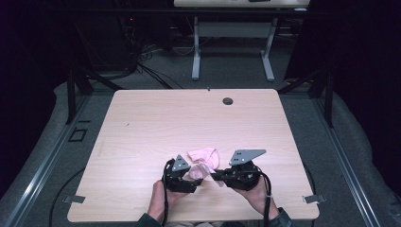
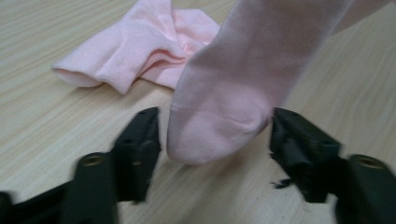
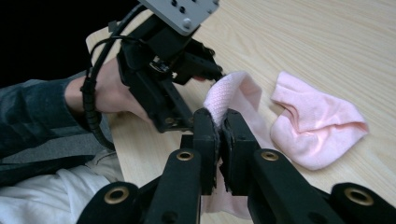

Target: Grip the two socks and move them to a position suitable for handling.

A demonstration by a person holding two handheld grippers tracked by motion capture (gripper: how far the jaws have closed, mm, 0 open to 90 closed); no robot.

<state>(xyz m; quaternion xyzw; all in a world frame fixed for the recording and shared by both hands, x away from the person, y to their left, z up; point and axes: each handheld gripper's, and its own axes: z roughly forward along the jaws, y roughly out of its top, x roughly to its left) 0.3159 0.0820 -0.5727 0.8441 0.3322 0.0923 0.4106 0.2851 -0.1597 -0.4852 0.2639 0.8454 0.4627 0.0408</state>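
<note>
- Two pink socks lie at the near middle of the wooden counter: a lifted sock and a crumpled sock resting flat just beyond it.
- Two hand-held grippers work side by side near the counter's front edge.
- One, the right hand-held gripper, has its jaws pressed together on a fold of the lifted sock, holding it up off the wood.
- One, the left hand-held gripper, stands wide apart, with the lifted sock's toe hanging between its jaws, gripped by neither.
- One round grommet hole sits near the counter's far edge.
</note>
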